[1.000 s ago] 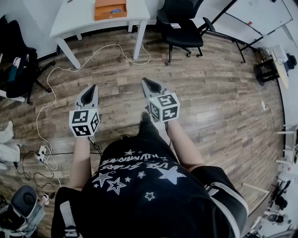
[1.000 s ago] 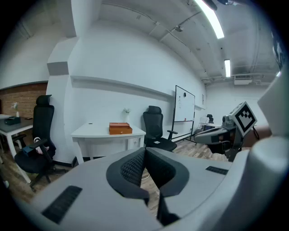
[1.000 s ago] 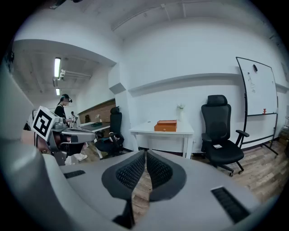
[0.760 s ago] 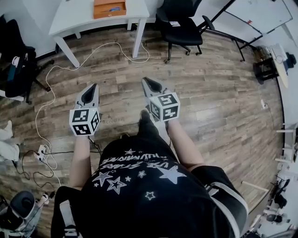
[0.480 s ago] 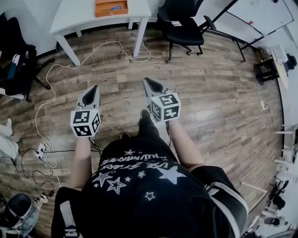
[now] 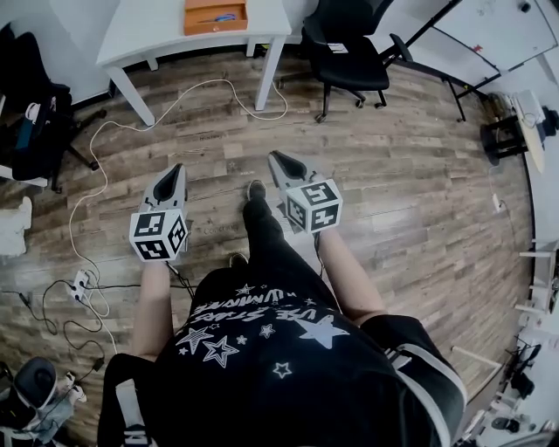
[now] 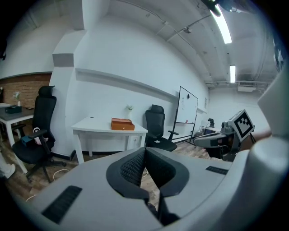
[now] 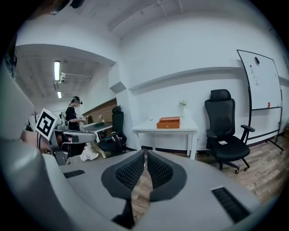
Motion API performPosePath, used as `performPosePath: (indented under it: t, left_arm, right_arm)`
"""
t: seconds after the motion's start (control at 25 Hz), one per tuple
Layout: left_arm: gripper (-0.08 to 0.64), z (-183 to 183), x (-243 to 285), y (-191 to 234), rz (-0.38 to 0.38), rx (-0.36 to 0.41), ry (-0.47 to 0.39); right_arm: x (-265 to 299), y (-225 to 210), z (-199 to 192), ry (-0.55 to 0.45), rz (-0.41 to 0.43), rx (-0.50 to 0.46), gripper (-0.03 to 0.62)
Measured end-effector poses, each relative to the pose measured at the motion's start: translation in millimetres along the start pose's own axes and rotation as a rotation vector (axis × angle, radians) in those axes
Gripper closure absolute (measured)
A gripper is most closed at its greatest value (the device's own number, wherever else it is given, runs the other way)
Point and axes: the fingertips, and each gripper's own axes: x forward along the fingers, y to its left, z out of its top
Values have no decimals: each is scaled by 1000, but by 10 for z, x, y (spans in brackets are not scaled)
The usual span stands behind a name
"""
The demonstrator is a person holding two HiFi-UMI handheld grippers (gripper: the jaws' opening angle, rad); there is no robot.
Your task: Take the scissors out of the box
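Left gripper (image 6: 175, 168) and right gripper (image 6: 274, 156) fingers together, empty; box (image 6: 215, 16) on table (image 6: 144, 35) well off: approach squarely before parting them

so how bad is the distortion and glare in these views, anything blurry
Head view: strong fisheye, the floor planks bow outward, lighting is even with little blur. Left gripper view: black round vignette, the ceiling strip light glares white. Right gripper view: same vignette, the whiteboard edges curve, the orange box looks crisp.

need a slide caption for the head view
Both shut and empty, the left gripper and right gripper point towards an orange box on a white table.
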Motion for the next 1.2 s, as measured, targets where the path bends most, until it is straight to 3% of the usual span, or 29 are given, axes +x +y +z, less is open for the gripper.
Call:
performPosePath:
  t: [0.2,0.8,1.2]
  left_arm:
    - [541,174,479,263,25,-11,10]
    - [541,1037,2434,1035,82,-29,37]
    - [541,1402,3286,1180,88,-16,16]
  right_arm:
    - [600,-267,131,47,19,-73,540]
    - [2583,-1539,1213,20,100,-27,540]
    - [3156,-2272,1527,10,91,-14,540]
